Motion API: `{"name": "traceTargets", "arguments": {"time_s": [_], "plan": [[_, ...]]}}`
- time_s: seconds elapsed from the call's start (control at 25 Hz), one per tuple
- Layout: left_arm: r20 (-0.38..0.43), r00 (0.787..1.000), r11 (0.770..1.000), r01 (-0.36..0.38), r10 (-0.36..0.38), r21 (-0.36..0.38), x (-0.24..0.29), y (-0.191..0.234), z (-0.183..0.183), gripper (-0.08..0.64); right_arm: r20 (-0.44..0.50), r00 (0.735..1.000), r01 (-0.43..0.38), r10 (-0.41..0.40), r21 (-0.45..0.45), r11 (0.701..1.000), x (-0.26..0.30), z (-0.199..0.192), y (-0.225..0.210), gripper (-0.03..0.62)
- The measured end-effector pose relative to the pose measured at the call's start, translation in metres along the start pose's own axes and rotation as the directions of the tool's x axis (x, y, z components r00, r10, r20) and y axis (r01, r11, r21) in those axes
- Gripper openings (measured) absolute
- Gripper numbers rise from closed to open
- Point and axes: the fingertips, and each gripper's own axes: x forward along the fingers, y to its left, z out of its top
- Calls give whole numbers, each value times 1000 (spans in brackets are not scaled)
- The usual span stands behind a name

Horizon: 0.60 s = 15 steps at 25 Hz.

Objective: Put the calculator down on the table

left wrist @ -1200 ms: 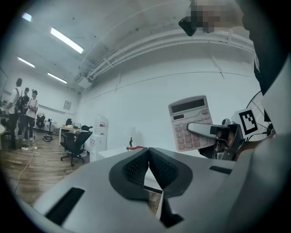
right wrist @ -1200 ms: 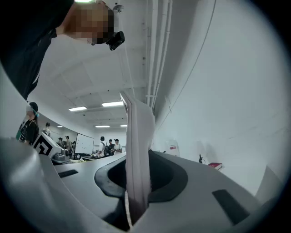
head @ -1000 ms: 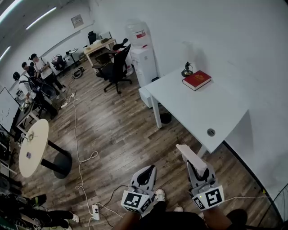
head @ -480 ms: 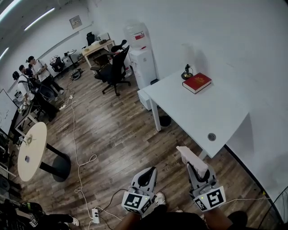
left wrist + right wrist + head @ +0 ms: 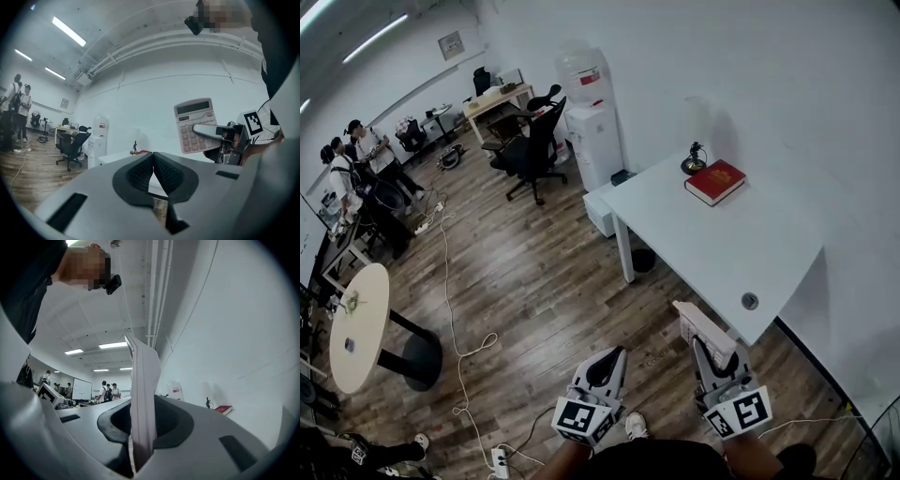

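Approach step: right gripper (image 5: pixel 713 354) pinches a pale pink, flat plastic calculator (image 5: pixel 703 326) edge-up between its fingers, near the white rectangular desk (image 5: pixel 712 244). Left gripper (image 5: pixel 602 367) is empty, fingers pressed together. The next move likely calls for reaching over the bare desk and lowering the calculator flat.

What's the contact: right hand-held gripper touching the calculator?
Touching. Right gripper view shows the calculator clamped edge-on in the jaws of the right hand-held gripper.

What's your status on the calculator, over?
Right gripper shut on calculator, held upright, short of the white table. Left gripper shut, empty. Red book and small ornament at table's far end, out of the way.
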Motion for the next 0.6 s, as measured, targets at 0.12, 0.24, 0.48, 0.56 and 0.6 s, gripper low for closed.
{"name": "traceTargets", "arguments": {"time_s": [0.12, 0.24, 0.48, 0.56, 0.6], "plan": [[2, 999, 999, 35, -35, 40, 9, 15, 0, 18, -7, 1000, 16, -16, 0, 1000, 16, -5, 1, 98], [3, 997, 996, 71, -71, 48, 15, 23, -1, 18, -17, 999, 31, -31, 1, 1000, 30, -10, 2, 98], [-2, 996, 996, 84, -84, 24, 33, 44, 3, 18, -23, 998, 53, -53, 3, 999, 55, -18, 0, 98], [-10, 996, 996, 89, -89, 28, 39, 50, 0, 18, -29, 998, 59, -59, 4, 998, 62, -22, -4, 98], [-14, 996, 995, 92, -92, 33, 42, 53, -3, 18, -31, 998, 61, -61, 8, 998, 66, -24, -7, 98]]}}
